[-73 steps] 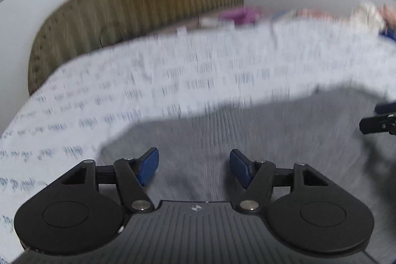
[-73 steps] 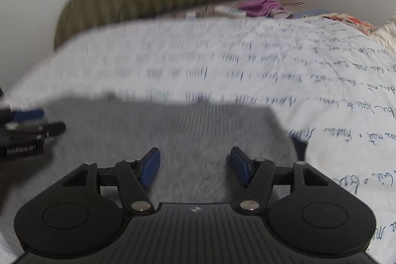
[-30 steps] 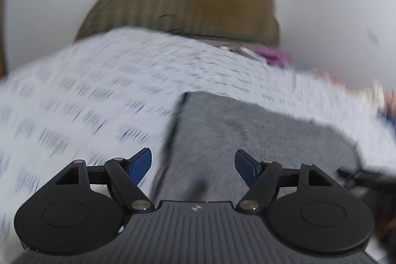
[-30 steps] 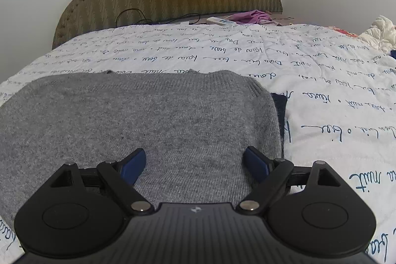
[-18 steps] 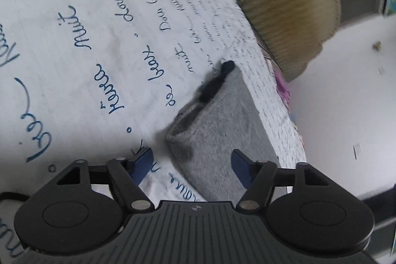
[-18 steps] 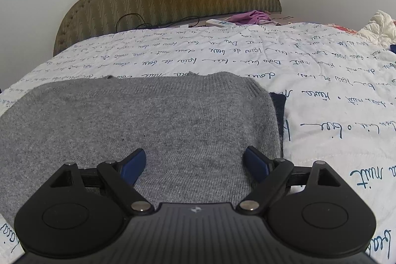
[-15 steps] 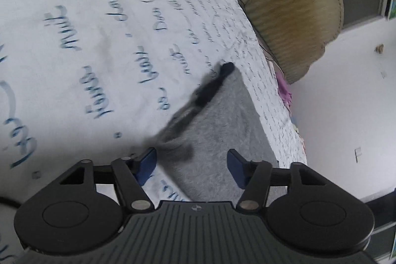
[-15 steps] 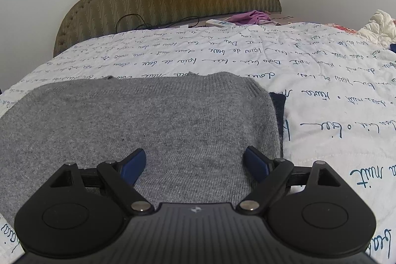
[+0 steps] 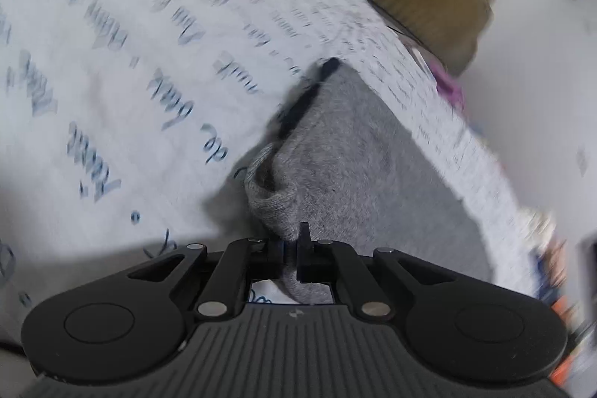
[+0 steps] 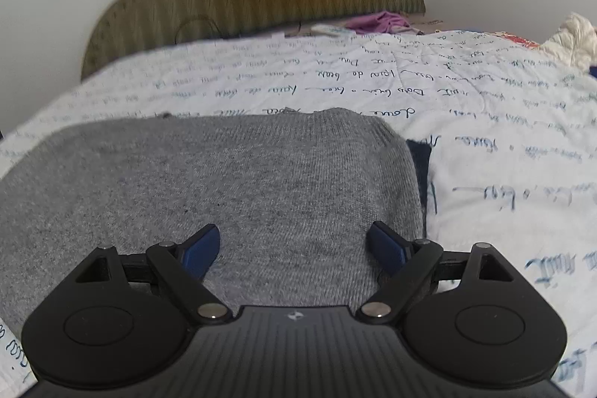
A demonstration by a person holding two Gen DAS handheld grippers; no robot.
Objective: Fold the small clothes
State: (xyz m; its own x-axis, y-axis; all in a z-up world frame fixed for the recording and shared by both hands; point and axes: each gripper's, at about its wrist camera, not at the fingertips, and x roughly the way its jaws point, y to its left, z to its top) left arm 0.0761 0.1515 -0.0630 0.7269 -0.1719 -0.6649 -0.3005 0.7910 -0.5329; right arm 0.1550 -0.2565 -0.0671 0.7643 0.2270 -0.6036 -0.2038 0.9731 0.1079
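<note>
Already the left gripper (image 9: 290,250) was clamped on a bunched corner of the grey sweater (image 9: 358,166), whose body ran ahead and to the right of its fingers across the bedspread (image 9: 112,69). The right gripper (image 10: 294,247) hung with fingers apart over the opposite end, pinching nothing.

Bare quilt (image 10: 485,107) beyond sweater (image 10: 224,181)
</note>
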